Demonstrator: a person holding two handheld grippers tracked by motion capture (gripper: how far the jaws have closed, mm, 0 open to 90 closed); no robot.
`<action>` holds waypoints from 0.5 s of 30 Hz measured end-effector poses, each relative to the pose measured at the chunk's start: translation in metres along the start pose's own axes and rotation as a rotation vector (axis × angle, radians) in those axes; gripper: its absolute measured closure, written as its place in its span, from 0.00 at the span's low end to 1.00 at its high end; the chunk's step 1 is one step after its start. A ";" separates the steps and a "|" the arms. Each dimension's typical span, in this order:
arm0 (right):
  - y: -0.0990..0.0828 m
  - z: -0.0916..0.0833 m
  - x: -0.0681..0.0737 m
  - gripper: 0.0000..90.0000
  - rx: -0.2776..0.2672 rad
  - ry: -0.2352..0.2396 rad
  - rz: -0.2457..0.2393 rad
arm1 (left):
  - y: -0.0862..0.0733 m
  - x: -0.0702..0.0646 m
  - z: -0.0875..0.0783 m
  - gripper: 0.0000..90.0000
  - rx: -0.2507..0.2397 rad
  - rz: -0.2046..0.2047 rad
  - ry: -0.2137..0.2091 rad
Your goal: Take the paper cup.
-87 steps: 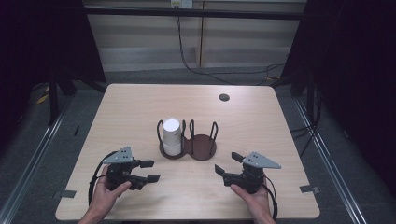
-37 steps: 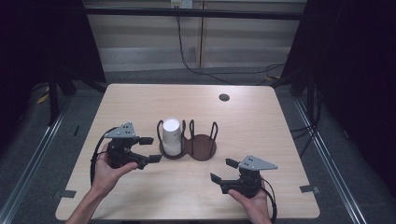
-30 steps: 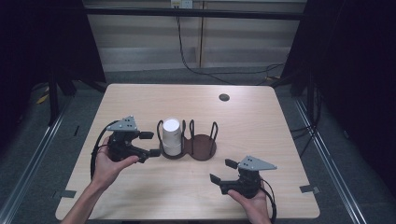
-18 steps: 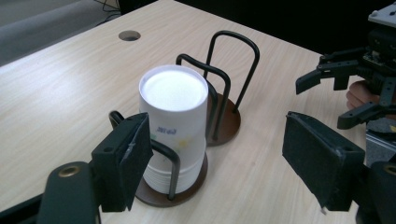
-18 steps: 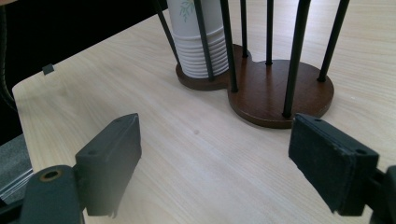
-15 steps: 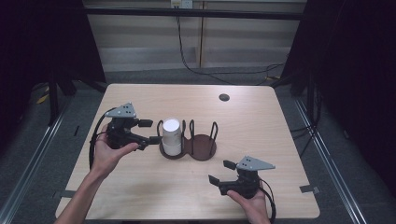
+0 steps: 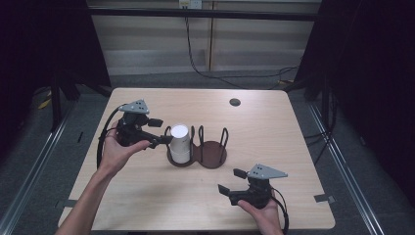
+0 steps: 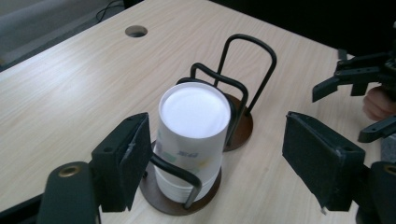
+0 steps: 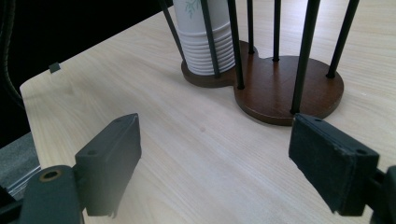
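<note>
A stack of white paper cups (image 7: 179, 142) (image 8: 191, 135) (image 9: 205, 37) stands upside down in the left bay of a dark wooden holder (image 7: 213, 154) (image 8: 240, 130) (image 9: 285, 88) with black wire loops. The holder's right bay is bare. My left gripper (image 7: 160, 132) (image 8: 219, 163) is open and raised, just left of the stack near its top; its pads do not touch the cups. My right gripper (image 7: 231, 181) (image 9: 215, 158) is open low over the table, in front and to the right of the holder, with nothing between its jaws.
The light wooden table (image 7: 293, 147) has a round cable hole (image 7: 235, 102) (image 8: 136, 31) at the back right. The right gripper (image 8: 359, 93) also appears far off in the left gripper view. Dark floor and rails surround the table.
My left gripper has risen and moved away from the near edge, up to the left side of the cup stack. The right gripper drew back a little toward the near edge, then stayed still.
</note>
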State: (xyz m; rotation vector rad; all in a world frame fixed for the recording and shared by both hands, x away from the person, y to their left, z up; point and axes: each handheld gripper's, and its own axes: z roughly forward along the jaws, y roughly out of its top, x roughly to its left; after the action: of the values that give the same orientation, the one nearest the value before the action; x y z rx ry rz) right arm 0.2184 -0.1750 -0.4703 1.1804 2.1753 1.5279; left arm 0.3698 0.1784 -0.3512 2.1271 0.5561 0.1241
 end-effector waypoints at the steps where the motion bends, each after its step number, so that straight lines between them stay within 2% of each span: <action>1: 0.000 0.000 0.000 0.18 0.001 0.002 -0.003 | 0.001 0.001 0.001 0.27 0.009 -0.001 0.003; 3: 0.000 0.001 0.000 0.18 0.004 0.008 -0.003 | 0.005 0.002 0.003 0.27 0.037 0.013 0.005; 7: 0.000 0.002 0.000 0.18 0.011 0.012 -0.003 | 0.011 0.001 0.007 0.27 0.058 0.020 0.005; 8: -0.001 0.002 0.000 0.18 0.011 0.014 -0.004 | 0.013 0.002 0.008 0.27 0.081 0.030 0.009; 10: -0.001 0.002 0.001 0.18 0.012 0.014 -0.004 | 0.016 0.002 0.011 0.27 0.092 0.034 0.028; 12: -0.001 0.002 0.001 0.18 0.013 0.016 -0.003 | 0.020 0.003 0.015 0.27 0.113 0.026 0.018; 15: -0.001 0.002 0.000 0.18 0.012 0.018 -0.003 | 0.025 0.006 0.020 0.27 0.156 0.038 0.015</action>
State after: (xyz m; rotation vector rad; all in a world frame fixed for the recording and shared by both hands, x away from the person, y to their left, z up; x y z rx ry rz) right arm 0.2190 -0.1734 -0.4720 1.1718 2.1998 1.5317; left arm 0.3899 0.1534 -0.3435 2.2903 0.5496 0.1220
